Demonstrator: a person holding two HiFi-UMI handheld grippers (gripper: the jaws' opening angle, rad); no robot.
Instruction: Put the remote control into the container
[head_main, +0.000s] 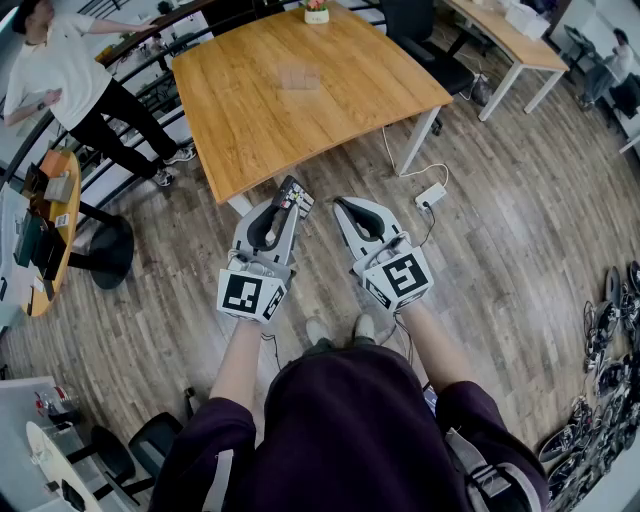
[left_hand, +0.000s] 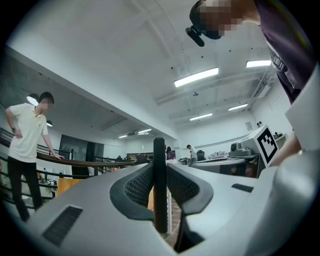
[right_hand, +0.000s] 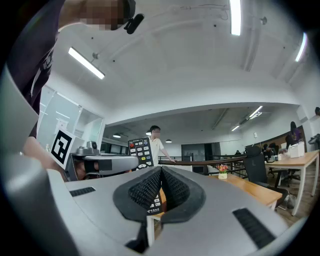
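Black remote (head_main: 295, 196) upright in left claw (head_main: 283, 208)

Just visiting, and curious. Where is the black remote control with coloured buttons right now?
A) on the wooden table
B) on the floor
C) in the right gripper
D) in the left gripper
D: the black remote control with coloured buttons stands clamped between the jaws of the left gripper, while the right gripper has its jaws together with nothing between them.
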